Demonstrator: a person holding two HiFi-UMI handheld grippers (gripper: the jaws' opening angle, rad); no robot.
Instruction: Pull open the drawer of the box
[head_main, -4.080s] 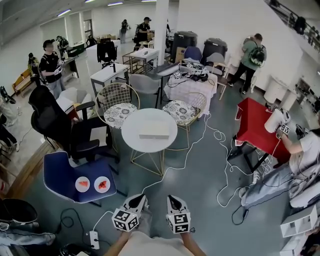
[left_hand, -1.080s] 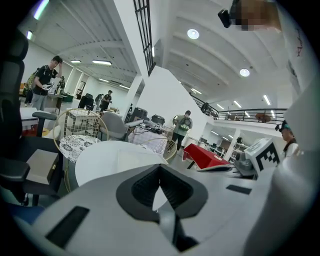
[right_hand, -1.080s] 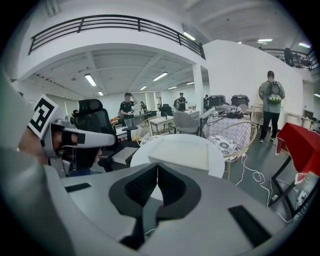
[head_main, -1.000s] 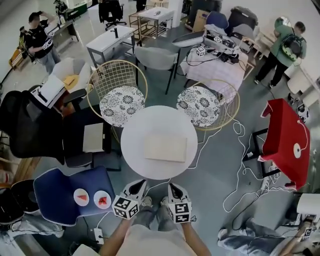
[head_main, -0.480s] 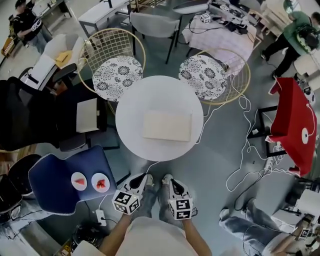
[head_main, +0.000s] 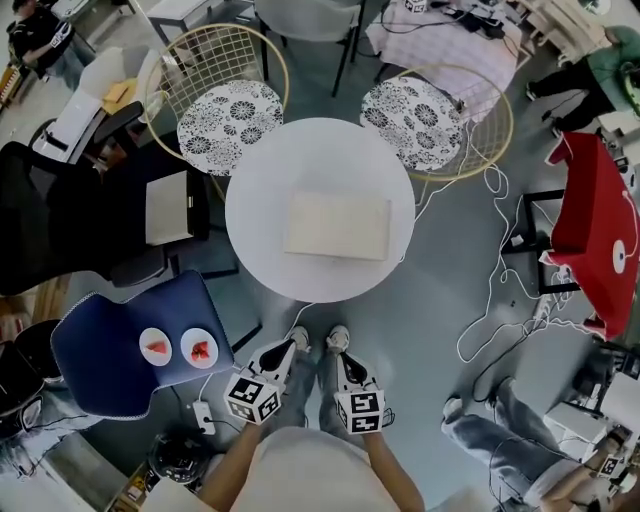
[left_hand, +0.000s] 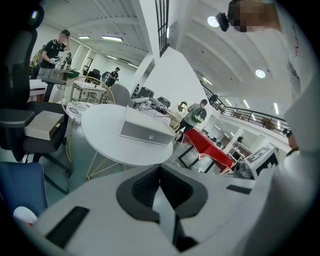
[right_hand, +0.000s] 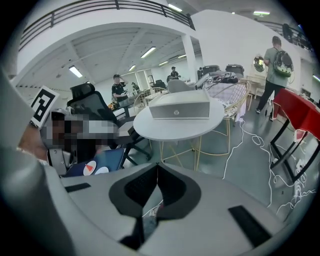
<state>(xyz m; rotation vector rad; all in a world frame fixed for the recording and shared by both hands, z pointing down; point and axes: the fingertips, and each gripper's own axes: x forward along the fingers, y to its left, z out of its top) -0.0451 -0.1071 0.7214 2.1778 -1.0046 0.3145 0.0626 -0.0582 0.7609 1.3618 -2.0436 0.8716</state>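
Note:
A flat cream box (head_main: 337, 226) lies in the middle of a round white table (head_main: 260, 220). Its grey drawer front (left_hand: 146, 133) with a small round knob (right_hand: 176, 112) faces me and sits flush with the box. Both grippers hang low in front of my body, well short of the table's near edge. My left gripper (head_main: 287, 347) is shut with nothing in it, its tips meeting (left_hand: 160, 166). My right gripper (head_main: 343, 358) is also shut and empty (right_hand: 157, 164). My feet show on the floor just beyond the tips.
A blue chair (head_main: 100, 350) with two small plates stands at the left front. Two wire chairs with patterned cushions (head_main: 230, 113) (head_main: 415, 108) stand behind the table. A black office chair (head_main: 60, 220) is at the left, a red table (head_main: 600, 230) at the right. Cables (head_main: 500, 290) trail across the floor.
The view has tilted further down, so the table has slid up the picture. Both grippers have sunk a little and stay shut, side by side near my body.

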